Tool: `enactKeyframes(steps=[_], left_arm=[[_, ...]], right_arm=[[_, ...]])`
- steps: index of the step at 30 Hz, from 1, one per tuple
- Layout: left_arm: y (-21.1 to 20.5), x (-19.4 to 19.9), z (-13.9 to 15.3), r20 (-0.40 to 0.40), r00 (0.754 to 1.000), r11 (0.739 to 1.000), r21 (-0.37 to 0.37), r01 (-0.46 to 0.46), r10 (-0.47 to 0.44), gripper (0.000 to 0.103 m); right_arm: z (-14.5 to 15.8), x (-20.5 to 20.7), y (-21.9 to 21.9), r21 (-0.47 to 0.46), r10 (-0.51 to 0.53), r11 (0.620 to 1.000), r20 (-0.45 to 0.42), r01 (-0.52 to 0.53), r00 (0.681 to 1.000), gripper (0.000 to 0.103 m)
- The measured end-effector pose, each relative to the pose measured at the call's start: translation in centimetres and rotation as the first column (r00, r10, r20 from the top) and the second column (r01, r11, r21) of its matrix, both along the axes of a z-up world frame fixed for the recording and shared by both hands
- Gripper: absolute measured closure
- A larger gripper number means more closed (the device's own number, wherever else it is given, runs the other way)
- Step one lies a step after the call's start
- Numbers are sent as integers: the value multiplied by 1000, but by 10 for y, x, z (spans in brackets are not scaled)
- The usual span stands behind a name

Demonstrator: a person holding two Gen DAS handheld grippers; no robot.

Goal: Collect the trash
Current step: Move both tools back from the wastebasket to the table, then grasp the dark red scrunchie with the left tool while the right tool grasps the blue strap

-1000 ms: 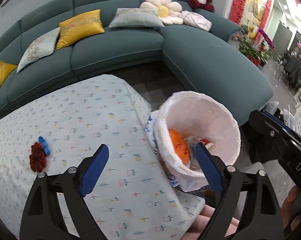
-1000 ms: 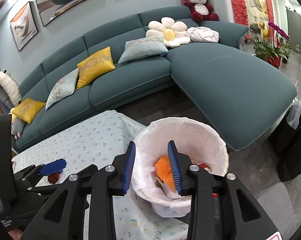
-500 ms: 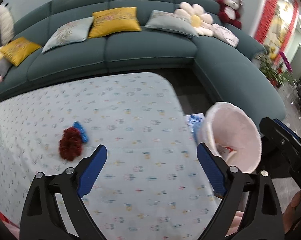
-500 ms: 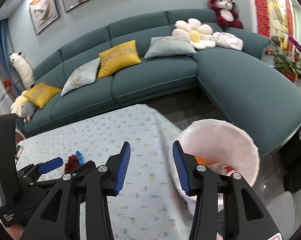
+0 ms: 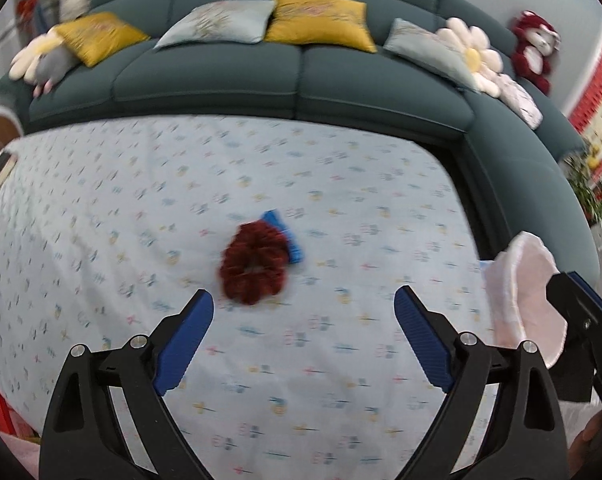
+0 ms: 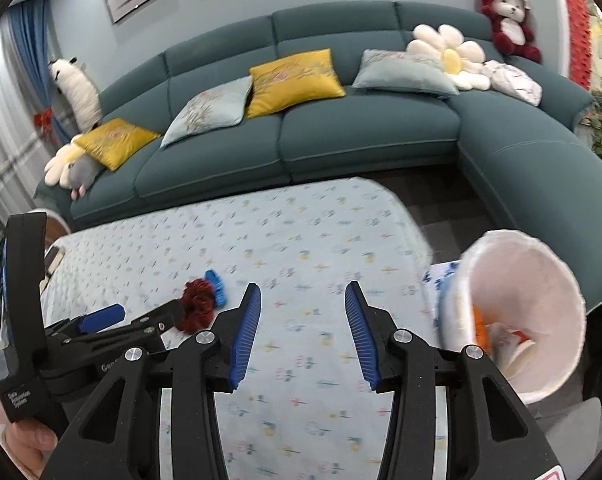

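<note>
We are at the reaching step. Our left gripper is wide open and holds nothing; it points at the red scrunchie that lies on the table, a little ahead of the fingertips and closer to the left finger than to the right one. A small blue clip lies just behind the scrunchie and touches it, or nearly; the blur does not let us tell which. Our right gripper is about half open and also empty; it hangs over the cloth near the table's right end. The bin with its white bag stands beside that end, tilted toward us, and already has some orange and white trash inside.

We judge that the next move belongs to the left gripper: go forward and down, shift a little to the left so the scrunchie comes between the pads, then close. The scrunchie is soft and low, so the fingers should go almost to the cloth, without pinching the cloth itself. It is possible that the clip comes along or gets pushed away.
</note>
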State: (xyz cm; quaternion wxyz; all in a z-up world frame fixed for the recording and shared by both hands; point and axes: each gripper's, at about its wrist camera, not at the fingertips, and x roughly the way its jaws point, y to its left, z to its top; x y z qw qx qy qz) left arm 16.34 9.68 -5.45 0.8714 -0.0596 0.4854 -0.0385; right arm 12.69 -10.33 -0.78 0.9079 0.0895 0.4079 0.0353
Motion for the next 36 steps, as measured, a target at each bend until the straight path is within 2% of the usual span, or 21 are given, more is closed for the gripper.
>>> enactKeyframes(steps=[10, 16, 20, 23, 25, 26, 27, 28, 31, 34, 36], left_arm=[[65, 32, -54, -101, 988, 992, -35, -120, 116, 16], [73, 54, -78, -138, 984, 992, -41, -120, 113, 16], [67, 68, -92, -155, 985, 995, -51, -85, 77, 19], [60, 77, -104, -175, 984, 998, -54, -42, 32, 33], [59, 81, -112, -195, 981, 998, -63, -25, 12, 51], [59, 81, -113, -190, 982, 998, -59, -26, 14, 53], [60, 80, -112, -176, 984, 998, -52, -24, 15, 65], [62, 81, -112, -179, 984, 998, -67, -17, 5, 82], [74, 82, -111, -178, 983, 994, -92, -57, 40, 85], [84, 82, -107, -160, 985, 995, -72, -74, 62, 86], [92, 83, -105, -156, 984, 993, -62, -98, 87, 87]], right_arm=[[-49, 39, 62, -5, 84, 996, -95, -85, 992, 60], [-78, 68, 87, 0, 110, 994, -142, -111, 984, 60], [-97, 85, 98, -2, 127, 992, -173, -129, 977, 60], [-108, 94, 100, 0, 129, 991, -188, -132, 974, 60], [-114, 98, 100, 2, 133, 991, -198, -135, 971, 60], [-117, 101, 101, 2, 139, 990, -203, -141, 969, 62], [-119, 102, 103, 3, 144, 989, -207, -147, 968, 62], [-121, 104, 104, 3, 150, 988, -209, -153, 966, 62], [-126, 109, 113, 3, 173, 984, -211, -176, 962, 63], [-131, 115, 122, 6, 189, 981, -214, -192, 958, 65], [-135, 118, 127, 2, 198, 979, -219, -202, 956, 70]])
